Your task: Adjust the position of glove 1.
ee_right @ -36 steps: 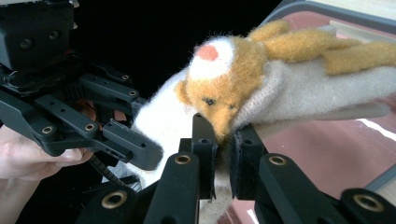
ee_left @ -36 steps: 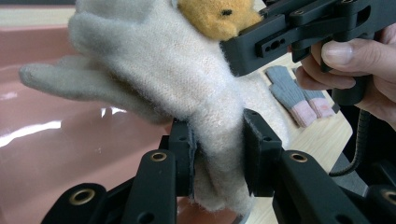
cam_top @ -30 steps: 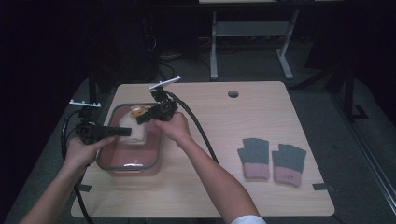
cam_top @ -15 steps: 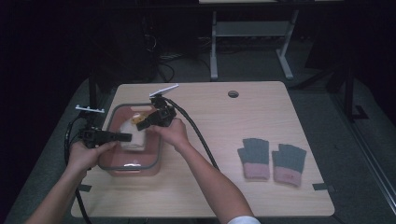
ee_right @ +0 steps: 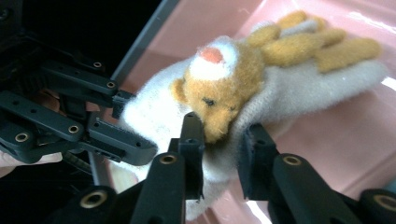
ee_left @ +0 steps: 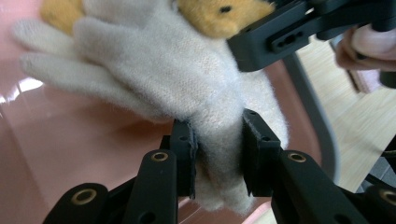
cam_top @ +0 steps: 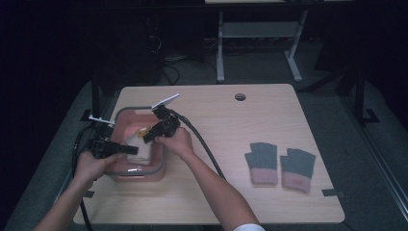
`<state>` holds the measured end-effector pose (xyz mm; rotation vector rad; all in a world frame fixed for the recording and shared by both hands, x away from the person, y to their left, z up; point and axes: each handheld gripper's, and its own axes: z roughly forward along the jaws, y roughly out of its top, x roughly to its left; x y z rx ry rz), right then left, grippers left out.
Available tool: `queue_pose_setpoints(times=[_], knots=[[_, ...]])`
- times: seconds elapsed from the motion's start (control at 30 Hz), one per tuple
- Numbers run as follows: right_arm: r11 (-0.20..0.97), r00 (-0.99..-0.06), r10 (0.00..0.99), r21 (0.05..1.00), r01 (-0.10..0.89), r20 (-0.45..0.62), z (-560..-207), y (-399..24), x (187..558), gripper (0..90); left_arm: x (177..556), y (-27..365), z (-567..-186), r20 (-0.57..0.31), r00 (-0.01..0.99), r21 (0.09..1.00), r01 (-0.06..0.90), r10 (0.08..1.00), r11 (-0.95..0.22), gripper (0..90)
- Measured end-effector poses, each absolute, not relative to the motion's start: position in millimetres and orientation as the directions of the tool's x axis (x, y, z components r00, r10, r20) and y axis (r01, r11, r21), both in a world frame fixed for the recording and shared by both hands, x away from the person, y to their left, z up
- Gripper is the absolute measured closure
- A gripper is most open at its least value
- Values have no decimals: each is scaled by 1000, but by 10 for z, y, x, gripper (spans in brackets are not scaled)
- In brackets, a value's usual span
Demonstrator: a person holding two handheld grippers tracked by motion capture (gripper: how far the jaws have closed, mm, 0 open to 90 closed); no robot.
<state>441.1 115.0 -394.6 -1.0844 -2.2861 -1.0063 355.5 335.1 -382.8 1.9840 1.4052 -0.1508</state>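
We see a fluffy white glove (ee_left: pixel 187 84) with a small bear face (ee_right: pixel 219 88) sewn on it, lying low inside the pink bin (cam_top: pixel 126 122) at the near left of the table (cam_top: pixel 269 130). In the high view its long axis runs roughly left to right across the bin. In the left gripper view the fingers spread away toward the far left and the cuff comes toward that camera; the tan fingertips show far right in the right gripper view.

Our left gripper (ee_left: pixel 217 149) is clamped on the cuff, wool bunched between the pads. Our right gripper (ee_right: pixel 222 140) straddles the edge of the glove just under the bear face. Its jaws have just been opening, and whether the pads press the wool now we cannot tell.

Well to the right lies a pair of grey and pink gloves (cam_top: pixel 280 164).
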Motion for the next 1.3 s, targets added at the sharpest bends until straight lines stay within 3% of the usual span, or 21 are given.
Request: queue_pose_setpoints(times=[0.4, 0.63, 1.03, 1.17, 1.3], knots=[[457, -640, 529, 448, 768, 558, -3899, 1125, 4412, 609, 3600, 3332, -3935, -407, 398, 411, 883, 822, -224, 692], [438, -644, 525, 472, 765, 557, -3795, 1039, 4412, 603, 3626, 3304, -3993, -399, 387, 380, 895, 832, -234, 684], [426, -658, 511, 502, 753, 553, -3672, 940, 4355, 592, 3644, 3381, -3751, -340, 365, 418, 884, 867, -209, 566], [420, -663, 505, 514, 748, 552, -3639, 883, 4340, 593, 3647, 3348, -3722, -330, 375, 438, 874, 866, -211, 612], [411, -661, 504, 520, 749, 556, -3625, 813, 4331, 591, 3675, 3252, -3800, -303, 393, 398, 880, 868, -260, 671]])
